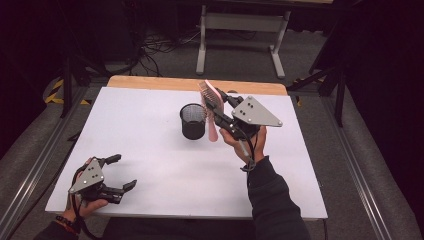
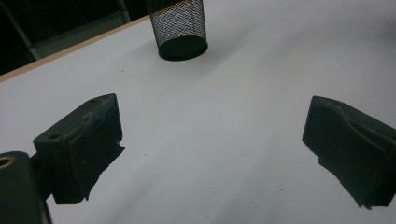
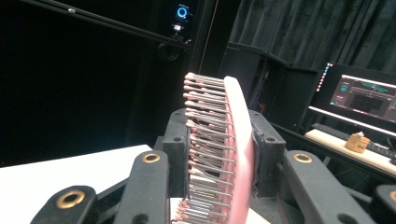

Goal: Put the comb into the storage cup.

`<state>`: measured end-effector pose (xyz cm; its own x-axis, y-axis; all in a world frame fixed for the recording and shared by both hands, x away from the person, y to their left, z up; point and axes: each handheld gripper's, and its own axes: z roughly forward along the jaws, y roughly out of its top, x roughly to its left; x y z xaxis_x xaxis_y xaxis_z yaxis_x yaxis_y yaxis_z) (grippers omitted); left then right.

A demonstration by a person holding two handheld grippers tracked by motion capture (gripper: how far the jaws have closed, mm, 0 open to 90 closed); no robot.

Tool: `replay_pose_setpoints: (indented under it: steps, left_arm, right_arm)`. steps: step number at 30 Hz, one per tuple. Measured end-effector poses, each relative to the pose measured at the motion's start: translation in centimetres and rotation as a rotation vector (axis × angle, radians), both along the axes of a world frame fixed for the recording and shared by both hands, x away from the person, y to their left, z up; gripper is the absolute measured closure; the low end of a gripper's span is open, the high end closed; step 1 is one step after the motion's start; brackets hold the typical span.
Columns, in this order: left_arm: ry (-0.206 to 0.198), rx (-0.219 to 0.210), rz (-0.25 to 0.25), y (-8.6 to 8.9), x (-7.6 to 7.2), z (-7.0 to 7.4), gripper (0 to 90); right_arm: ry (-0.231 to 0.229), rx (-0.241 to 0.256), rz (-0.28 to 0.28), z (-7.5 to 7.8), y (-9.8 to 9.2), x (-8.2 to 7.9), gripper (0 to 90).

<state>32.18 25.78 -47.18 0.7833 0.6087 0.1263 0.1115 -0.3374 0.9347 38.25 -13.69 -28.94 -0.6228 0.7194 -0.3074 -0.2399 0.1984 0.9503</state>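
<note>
White tabletop (image 1: 165, 165) is spreading under us, bare nearly everywhere. Nearest, our left gripper (image 1: 118, 173) is resting low with its jaws spread wide, holding nothing. Farther on, our right gripper (image 1: 218, 109) is clamping the pink hairbrush (image 1: 212, 111) mid-air, just beside the black mesh cup (image 1: 193, 121). We are judging the pick-up done; lowering the brush into the cup is remaining. Nothing is blocking the cup's mouth. Beyond, a table frame (image 1: 240, 30) and cables (image 1: 155, 47) are sitting on the floor.

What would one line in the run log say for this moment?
right gripper: shut on pink hairbrush, raised beside mesh cup | left gripper: open, holding nothing, near table front edge
</note>
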Motion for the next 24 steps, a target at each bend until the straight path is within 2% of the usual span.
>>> replay_pose_setpoints:
  steps: [10, 15, 24]
  left_arm:
    - [0.002, -0.011, 0.0, 0.2, 0.0, 0.0, 5.8]
    - [0.002, -0.015, 0.005, 0.3, 0.1, 0.1, 5.8]
    - [0.006, -0.013, -0.004, 0.3, 0.1, 0.1, 6.1]
  right_arm:
    - [-0.023, 0.013, -0.027, 1.8, 0.4, 1.5, 65.2]
    - [-0.027, 0.039, -0.039, 2.7, 0.5, 2.4, 65.2]
    - [-0.023, 0.051, -0.052, 3.4, 1.5, 3.8, 65.2]
